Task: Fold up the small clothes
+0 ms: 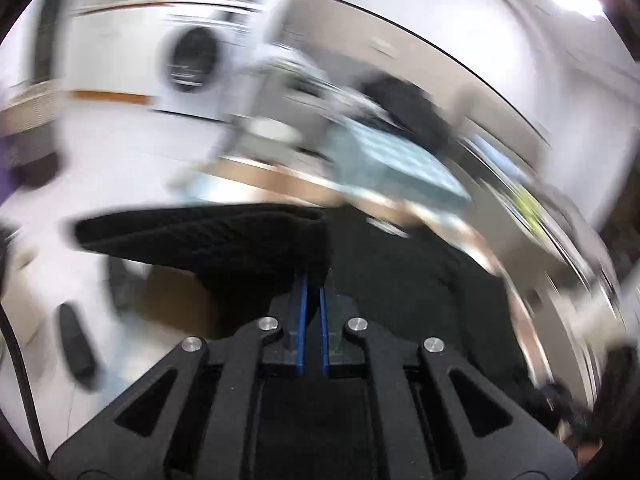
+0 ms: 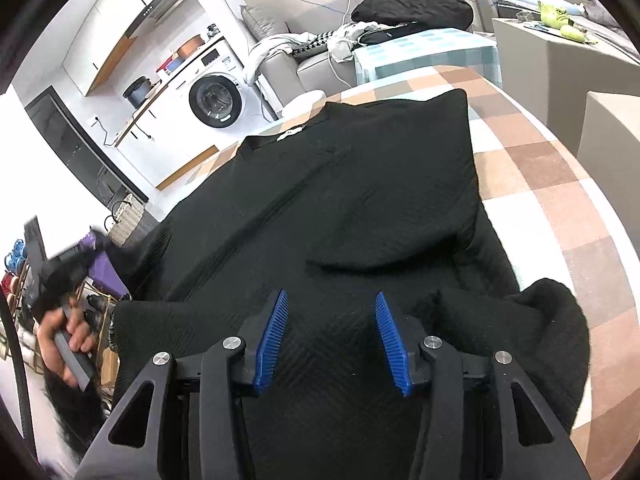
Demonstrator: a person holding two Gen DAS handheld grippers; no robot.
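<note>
A black knitted garment (image 2: pixel 360 200) lies spread on the checkered tablecloth (image 2: pixel 552 184), its right sleeve folded over the body and its collar at the far end. My right gripper (image 2: pixel 331 300) is open and empty just above the near hem. My left gripper (image 1: pixel 314 276) is shut on a black fold of the same garment (image 1: pixel 224 240) and holds it lifted off the table; that view is blurred by motion. The left gripper also shows in the right wrist view (image 2: pixel 64 268) at the table's left edge, held by a hand.
A washing machine (image 2: pixel 216 100) and white cabinets stand at the back left. A grey sofa (image 2: pixel 304 52) holds a black jacket (image 2: pixel 412 4) and loose clothes. A blue checkered table (image 2: pixel 424 52) stands behind. A wicker basket (image 2: pixel 128 216) sits on the floor to the left.
</note>
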